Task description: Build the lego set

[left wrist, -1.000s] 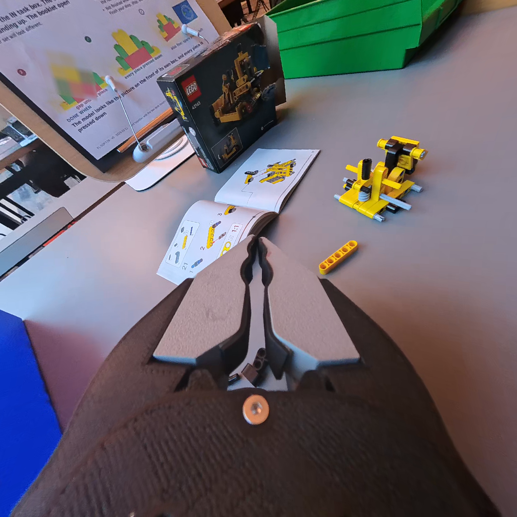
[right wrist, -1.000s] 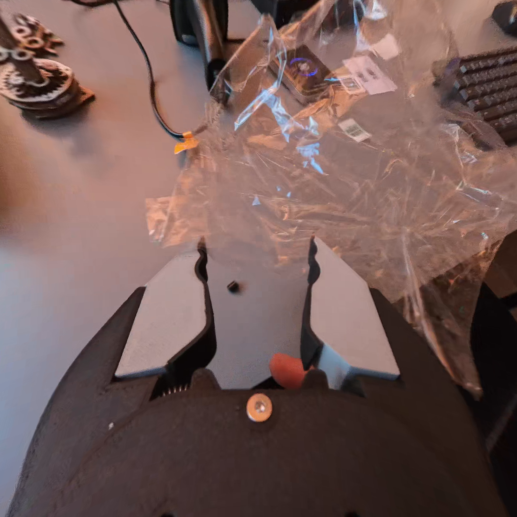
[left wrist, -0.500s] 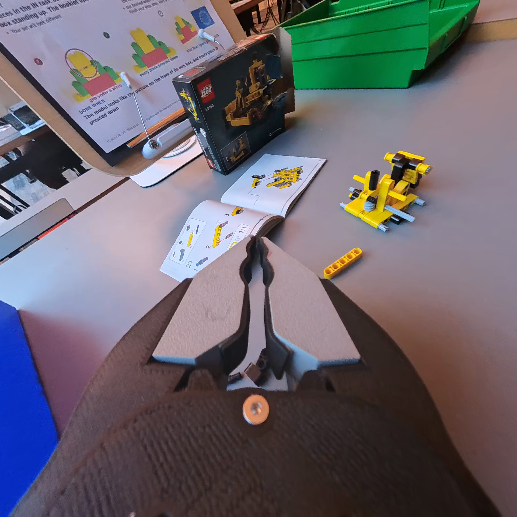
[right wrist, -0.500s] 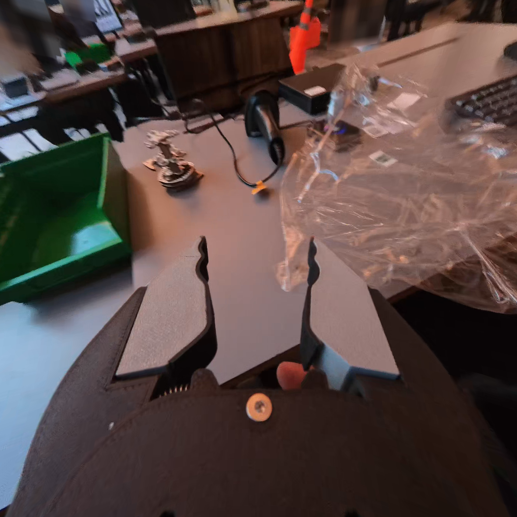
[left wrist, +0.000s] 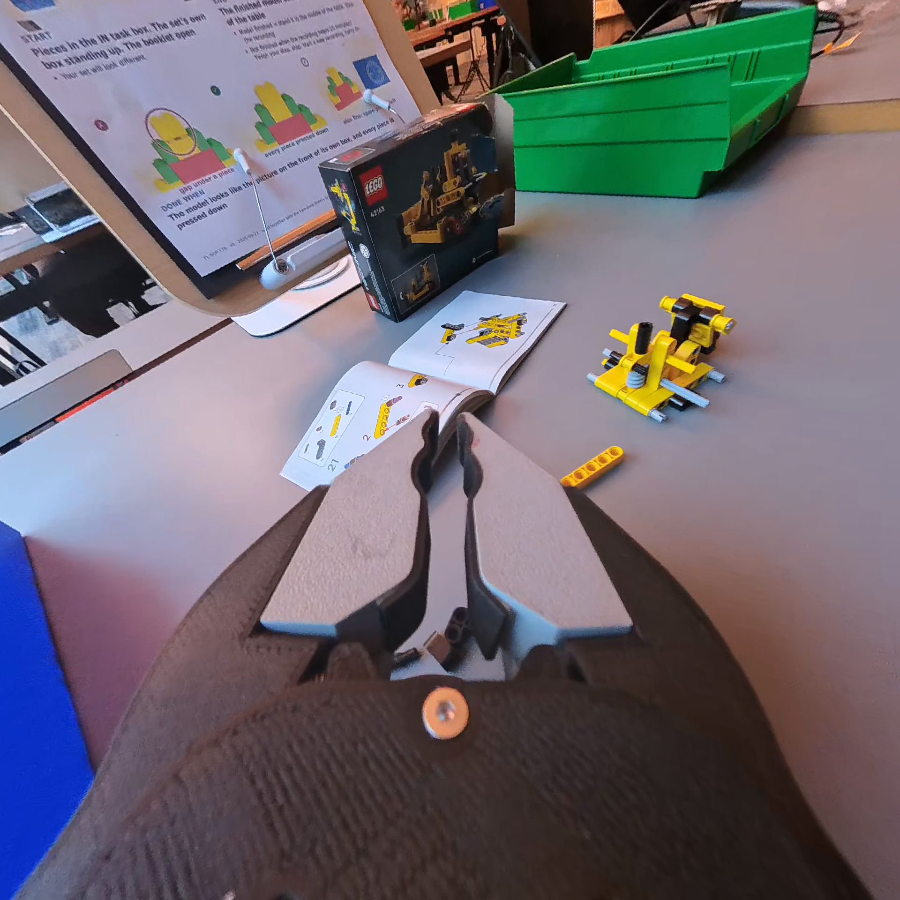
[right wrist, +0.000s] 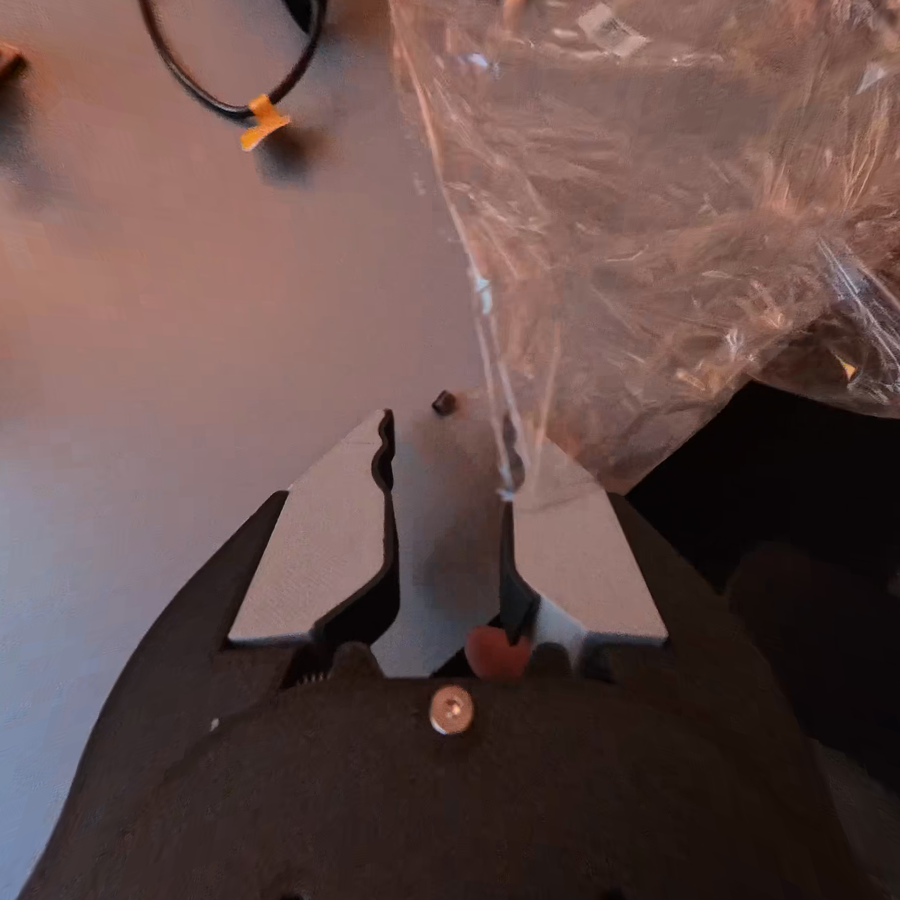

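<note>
In the left wrist view a part-built yellow and black model (left wrist: 657,360) stands on the grey table (left wrist: 730,535). A loose yellow beam (left wrist: 591,466) lies nearer, just right of my left gripper (left wrist: 447,423). Its jaws are almost together, with nothing between the tips. Small black pieces (left wrist: 453,628) show through the gap by the finger bases; I cannot tell whether they are held. The open booklet (left wrist: 487,336) lies under the tips. My right gripper (right wrist: 448,428) is open over a small black piece (right wrist: 444,403), and the clear plastic bag (right wrist: 657,219) drapes over its right fingertip.
The set's black box (left wrist: 423,214) stands behind the booklet, beside an instruction sheet on a stand (left wrist: 195,121). A green bin (left wrist: 633,126) is at the back right and a blue surface (left wrist: 29,682) at the left. A black cable with an orange tag (right wrist: 263,121) lies beyond the right gripper.
The right view swung from looking across the room back down to the table beside the bag, and its jaws have narrowed. The left view tilted up slightly; its jaws stayed almost shut.
</note>
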Available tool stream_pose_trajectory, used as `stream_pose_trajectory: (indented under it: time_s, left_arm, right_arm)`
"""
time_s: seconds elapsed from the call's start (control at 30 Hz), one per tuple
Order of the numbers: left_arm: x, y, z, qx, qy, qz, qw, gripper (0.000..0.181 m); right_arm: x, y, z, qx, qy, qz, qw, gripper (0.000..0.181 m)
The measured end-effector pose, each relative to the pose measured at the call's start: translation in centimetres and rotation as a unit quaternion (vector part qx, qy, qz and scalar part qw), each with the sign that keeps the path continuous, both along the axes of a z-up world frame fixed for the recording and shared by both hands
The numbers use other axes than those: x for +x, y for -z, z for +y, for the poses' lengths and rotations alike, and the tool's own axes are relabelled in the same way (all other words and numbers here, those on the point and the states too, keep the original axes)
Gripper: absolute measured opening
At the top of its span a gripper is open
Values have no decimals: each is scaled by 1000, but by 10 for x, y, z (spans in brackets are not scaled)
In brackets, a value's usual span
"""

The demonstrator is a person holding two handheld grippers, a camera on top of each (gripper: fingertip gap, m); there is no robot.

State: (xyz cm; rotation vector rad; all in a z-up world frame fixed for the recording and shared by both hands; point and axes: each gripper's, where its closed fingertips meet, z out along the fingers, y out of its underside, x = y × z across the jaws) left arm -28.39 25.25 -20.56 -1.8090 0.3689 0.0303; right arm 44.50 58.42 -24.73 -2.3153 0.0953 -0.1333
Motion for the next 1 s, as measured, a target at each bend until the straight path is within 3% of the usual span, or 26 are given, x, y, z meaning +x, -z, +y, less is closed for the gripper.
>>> stream_pose_trajectory:
  time_s: [0.07, 0.13, 0.2, 0.23, 0.47, 0.6, 0.7, 0.77, 0.9, 1.0]
  left_arm:
    - [0, -2, -1, 5, 1, -7, 1000, 4]
    - [-2, -4, -2, 10, 0, -18, 1000, 4]
    - [-4, -6, -2, 12, -1, -28, 1000, 4]
    - [-4, -7, -3, 14, -2, -33, 999, 5]
    - [-6, -12, -6, 24, 7, -66, 998, 7]
    - [-5, -15, -8, 28, 15, -78, 996, 7]
    - [-4, -15, -9, 28, 16, -78, 996, 7]
    - [-3, -14, -10, 27, 18, -78, 996, 8]
    - [-3, -15, -10, 29, 18, -78, 996, 8]
    - [-3, -16, -11, 34, 16, -80, 996, 7]
  right_arm:
    - [12, 9, 14, -11, 19, 4, 1000, 45]
    - [16, 10, 23, -13, 27, 14, 999, 36]
    - [19, 10, 25, -24, 31, 1, 999, 4]
    - [20, 10, 24, -29, 32, -13, 999, 0]
    - [17, -2, 21, -23, 22, 11, 999, 18]
    - [18, 7, 16, -41, 14, 18, 999, 28]
    - [17, 9, 17, -37, 13, 1, 999, 4]
    - [16, 9, 17, -43, 2, -20, 999, 4]
    - [-21, 3, 13, -32, -60, 13, 998, 4]
    - [-94, -14, -20, -13, -169, 75, 983, 4]
